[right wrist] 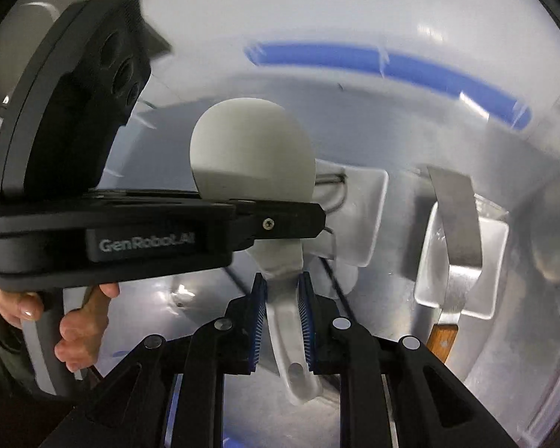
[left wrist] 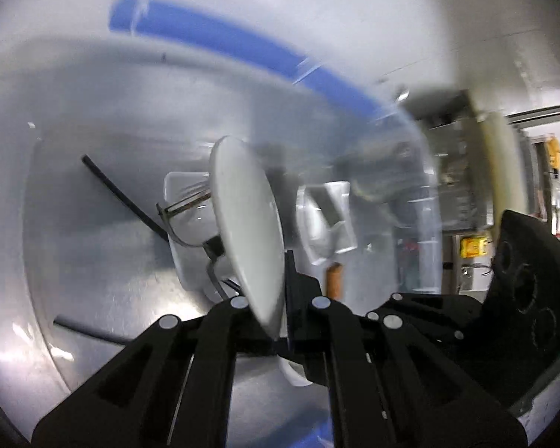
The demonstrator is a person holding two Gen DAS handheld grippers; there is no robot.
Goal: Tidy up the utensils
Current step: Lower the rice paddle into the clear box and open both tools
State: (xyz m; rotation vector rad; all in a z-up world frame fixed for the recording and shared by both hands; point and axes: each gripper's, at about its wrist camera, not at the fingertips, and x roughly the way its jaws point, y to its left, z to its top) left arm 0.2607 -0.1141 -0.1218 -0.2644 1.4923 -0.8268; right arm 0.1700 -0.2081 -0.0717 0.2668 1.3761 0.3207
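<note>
Between your two grippers, a white rice paddle (right wrist: 252, 149) hangs above the clear bin (right wrist: 466, 56). Your left gripper (left wrist: 276, 321) pinches its neck; your right gripper's (right wrist: 282, 291) blue pads bracket the handle, and I cannot tell whether they touch. Close right firmly before releasing left, then lower toward a white tray (right wrist: 369, 201).

text: "GenRobot.AI" | colour: pale grey lettering | on: raised dark plate on the side of the left gripper (right wrist: 280, 220) body, seen in the right wrist view | legibility: slightly blurred but readable | other: yellow signs far right in the left wrist view, too blurred to read
</note>
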